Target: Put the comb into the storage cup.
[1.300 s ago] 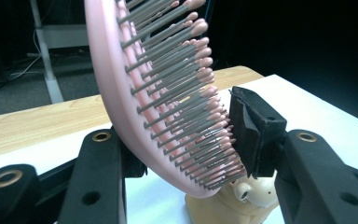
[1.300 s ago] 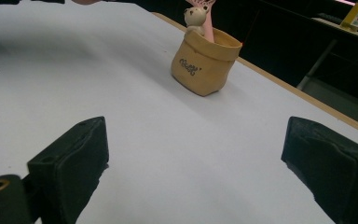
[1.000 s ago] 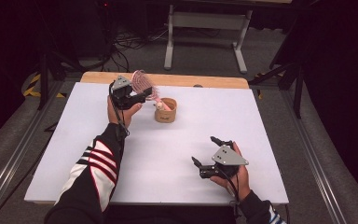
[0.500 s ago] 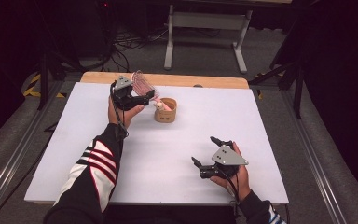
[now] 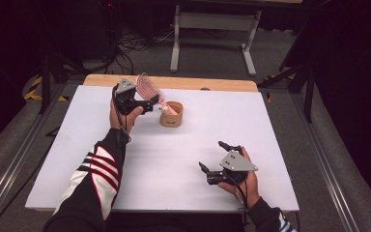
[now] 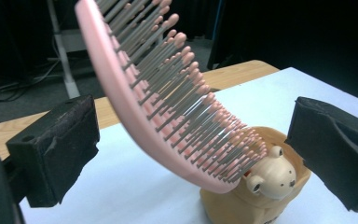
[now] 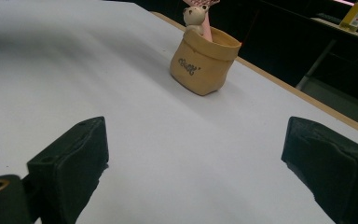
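The pink hairbrush is seen leaning handle-down in the tan holder at the table's far side; its handle is hidden inside. The left gripper's jaws, just opened, are spread wide either side of it, untouching. The right gripper is held wide and empty, near the front edge

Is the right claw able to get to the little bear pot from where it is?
Probably yes. The right claw is open and the table between it and the pot looks bare.
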Demonstrator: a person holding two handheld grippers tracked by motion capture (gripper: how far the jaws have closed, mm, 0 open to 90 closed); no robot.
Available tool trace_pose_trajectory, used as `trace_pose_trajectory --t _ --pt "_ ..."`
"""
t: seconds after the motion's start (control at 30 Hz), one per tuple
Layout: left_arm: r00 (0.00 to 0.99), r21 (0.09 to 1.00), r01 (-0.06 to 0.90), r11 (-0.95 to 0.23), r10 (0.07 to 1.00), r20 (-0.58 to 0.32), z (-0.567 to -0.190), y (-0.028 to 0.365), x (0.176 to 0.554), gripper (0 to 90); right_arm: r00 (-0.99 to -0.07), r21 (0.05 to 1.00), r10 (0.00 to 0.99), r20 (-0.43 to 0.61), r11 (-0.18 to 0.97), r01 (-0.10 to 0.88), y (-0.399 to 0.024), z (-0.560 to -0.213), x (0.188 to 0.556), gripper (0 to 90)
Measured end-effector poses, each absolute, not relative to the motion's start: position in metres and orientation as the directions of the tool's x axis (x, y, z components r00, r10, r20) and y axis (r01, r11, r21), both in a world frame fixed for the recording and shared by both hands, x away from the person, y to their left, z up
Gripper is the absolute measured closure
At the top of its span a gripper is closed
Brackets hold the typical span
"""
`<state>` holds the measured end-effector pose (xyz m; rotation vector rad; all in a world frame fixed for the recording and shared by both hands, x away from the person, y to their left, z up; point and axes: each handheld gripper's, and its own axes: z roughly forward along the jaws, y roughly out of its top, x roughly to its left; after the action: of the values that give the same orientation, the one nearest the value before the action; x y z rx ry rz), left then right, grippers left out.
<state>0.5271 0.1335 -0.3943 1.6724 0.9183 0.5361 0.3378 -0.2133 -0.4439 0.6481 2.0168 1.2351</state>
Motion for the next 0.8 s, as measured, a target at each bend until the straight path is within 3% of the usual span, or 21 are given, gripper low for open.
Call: trace_pose_trajectory --t 0.8 --pt "0.607 0.956 0.251 -0.153 0.794 -0.032 -0.389 0.147 0.516 5.3 -0.639 0.907 0.714 -0.288 0.416 0.056 -0.214 -0.442 0.337 7.6"
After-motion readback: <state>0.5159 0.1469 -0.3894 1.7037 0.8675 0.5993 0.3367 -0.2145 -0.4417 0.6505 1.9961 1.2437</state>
